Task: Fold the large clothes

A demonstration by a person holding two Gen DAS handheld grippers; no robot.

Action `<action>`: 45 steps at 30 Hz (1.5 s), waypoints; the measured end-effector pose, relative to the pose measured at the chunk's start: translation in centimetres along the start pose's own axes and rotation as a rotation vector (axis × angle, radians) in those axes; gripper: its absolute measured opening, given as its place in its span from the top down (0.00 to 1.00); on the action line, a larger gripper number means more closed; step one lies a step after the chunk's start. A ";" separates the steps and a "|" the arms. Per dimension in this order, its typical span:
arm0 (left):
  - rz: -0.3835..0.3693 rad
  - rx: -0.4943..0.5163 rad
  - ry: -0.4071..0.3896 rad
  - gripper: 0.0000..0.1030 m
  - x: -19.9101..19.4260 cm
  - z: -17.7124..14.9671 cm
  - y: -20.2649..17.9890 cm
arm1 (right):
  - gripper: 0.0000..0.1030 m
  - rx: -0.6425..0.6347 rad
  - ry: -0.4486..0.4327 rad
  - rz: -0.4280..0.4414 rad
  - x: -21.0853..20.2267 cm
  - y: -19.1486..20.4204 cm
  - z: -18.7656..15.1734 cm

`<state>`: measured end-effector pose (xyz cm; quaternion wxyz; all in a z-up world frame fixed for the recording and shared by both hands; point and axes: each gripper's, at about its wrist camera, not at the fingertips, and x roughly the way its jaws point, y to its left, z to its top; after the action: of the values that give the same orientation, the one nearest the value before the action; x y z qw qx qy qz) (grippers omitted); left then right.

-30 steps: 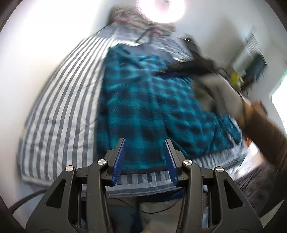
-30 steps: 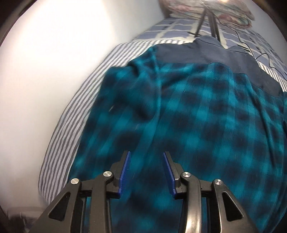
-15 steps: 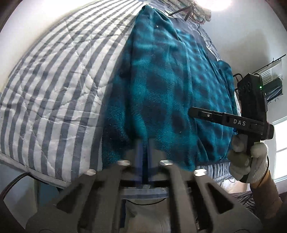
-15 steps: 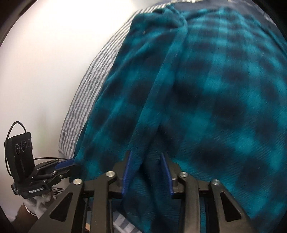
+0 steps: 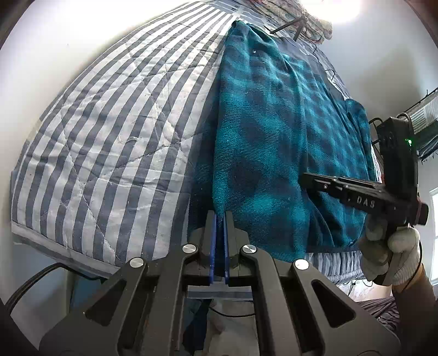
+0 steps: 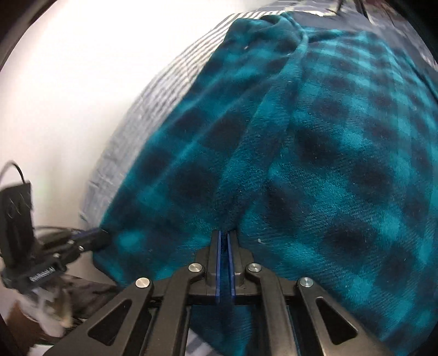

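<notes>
- Nearest, in the left wrist view, the left gripper has its blue pads pressed almost together on the near left corner of the teal plaid fleece garment, pinching its edge.
- In the right wrist view, the right gripper is closing on a raised ridge of the same fleece, which sits between its pads — the jaws stand nearly together.
- The garment lies spread lengthwise on the striped quilt of a bed, its near hem at the bed's foot edge.
- To the right, a gloved hand carries the right gripper over the hem.
- To fold well, both pinches should probably hold before lifting, then rise together so the hem travels evenly toward the far end.
- A second ago both pairs of jaws stood apart above the cloth; both have since come down and closed.
- Farthest, patterned bedding lies at the head.
</notes>
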<state>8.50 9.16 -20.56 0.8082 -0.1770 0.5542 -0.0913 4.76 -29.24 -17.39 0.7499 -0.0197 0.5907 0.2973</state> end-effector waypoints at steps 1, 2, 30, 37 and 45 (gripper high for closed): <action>0.006 0.003 -0.014 0.90 -0.4 0.0 0.0 | 0.83 -0.014 -0.005 -0.009 -0.1 0.4 -0.1; 0.009 0.008 -0.031 0.70 -0.8 0.0 0.0 | 0.78 -0.039 -0.029 -0.033 -0.8 1.0 -0.2; -0.091 -0.017 -0.069 0.94 -1.5 0.4 -2.4 | 0.35 -0.031 -0.158 -0.118 -1.0 2.4 8.7; -0.096 0.016 -0.088 0.94 -2.1 0.6 -3.4 | 0.28 -0.050 -0.120 -0.156 0.9 4.9 13.3; -0.095 0.046 -0.094 0.94 -1.9 1.3 -5.2 | 0.28 -0.115 0.012 -0.307 6.7 7.9 16.6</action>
<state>9.24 5.28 -16.44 0.8319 -0.1883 0.5045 -0.1339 16.42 -13.56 -15.82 0.7806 -0.1544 0.5671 0.2127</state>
